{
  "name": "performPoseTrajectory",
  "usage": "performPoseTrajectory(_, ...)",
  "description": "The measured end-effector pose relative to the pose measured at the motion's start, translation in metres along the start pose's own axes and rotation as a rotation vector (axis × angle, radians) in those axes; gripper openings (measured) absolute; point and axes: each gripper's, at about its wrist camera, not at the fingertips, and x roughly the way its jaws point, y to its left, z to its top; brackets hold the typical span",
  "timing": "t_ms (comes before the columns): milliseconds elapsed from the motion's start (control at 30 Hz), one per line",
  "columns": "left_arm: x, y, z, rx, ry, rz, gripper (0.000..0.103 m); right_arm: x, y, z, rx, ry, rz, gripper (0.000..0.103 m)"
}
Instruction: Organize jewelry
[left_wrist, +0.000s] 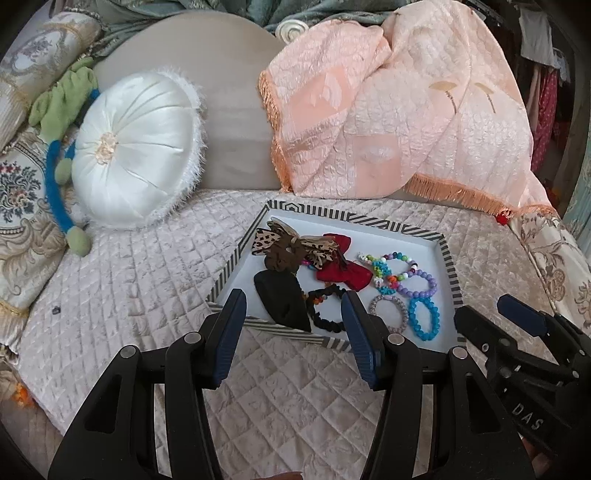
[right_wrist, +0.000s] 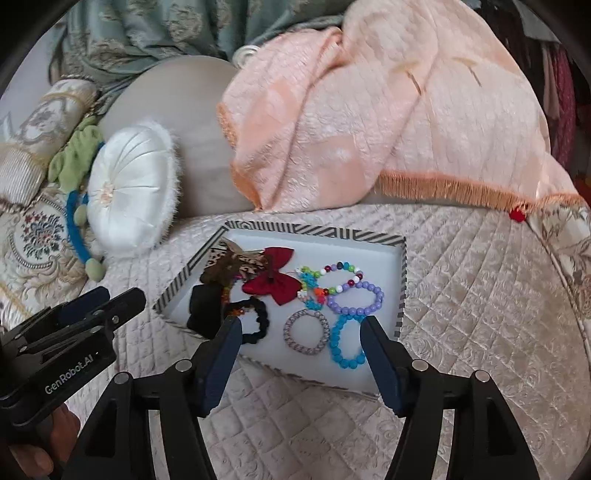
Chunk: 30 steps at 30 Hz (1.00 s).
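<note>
Black pouch (right_wrist: 201, 312) partly behind the right claw's (right_wrist: 301, 332) finger.

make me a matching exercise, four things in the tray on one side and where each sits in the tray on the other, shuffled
Things:
1. blue bead bracelet
2. red bow
3. leopard-print bow
4. black pouch

Places in the striped tray, as the right wrist view shows it:
A. far left corner
B. middle, towards the far side
C. near edge, right of the silver ring
D. near left corner

Pairs: 1-C, 2-B, 3-A, 4-D
</note>
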Motion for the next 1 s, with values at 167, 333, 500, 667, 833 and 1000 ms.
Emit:
performPoseTrajectory(167, -0.019, 0.000, -0.002, -0.004, -0.023, 0.001, 0.053, -0.016, 0.005, -0.004, -0.002, -0.014, 0.009, 0.064)
performPoseTrajectory(333, -0.032, -0.001, -0.003, -0.011, -0.037, 0.000, 0.053, -0.030, 0.008, -0.008, -0.011, -0.024, 0.005, 0.064)
performPoseTrajectory(500, -0.042, -0.005, -0.005, -0.001, -0.045, -0.001, 0.053, -0.038, 0.009, -0.010, -0.008, -0.031, 0.007, 0.064)
performPoseTrajectory(667, -0.047, -0.006, -0.006, 0.000, -0.050, 0.003, 0.053, -0.043, 0.011, -0.011, -0.021, -0.031, 0.006, 0.065)
performPoseTrajectory(833, -0.049, -0.006, -0.006, 0.000, -0.054, 0.003, 0.053, -0.047, 0.013, -0.010, -0.029, -0.036, 0.003, 0.065)
performPoseTrajectory(1000, -0.052, -0.006, -0.007, 0.001, -0.054, 0.006, 0.053, -0.047, 0.017, -0.012, -0.042, -0.027, 0.008, 0.065)
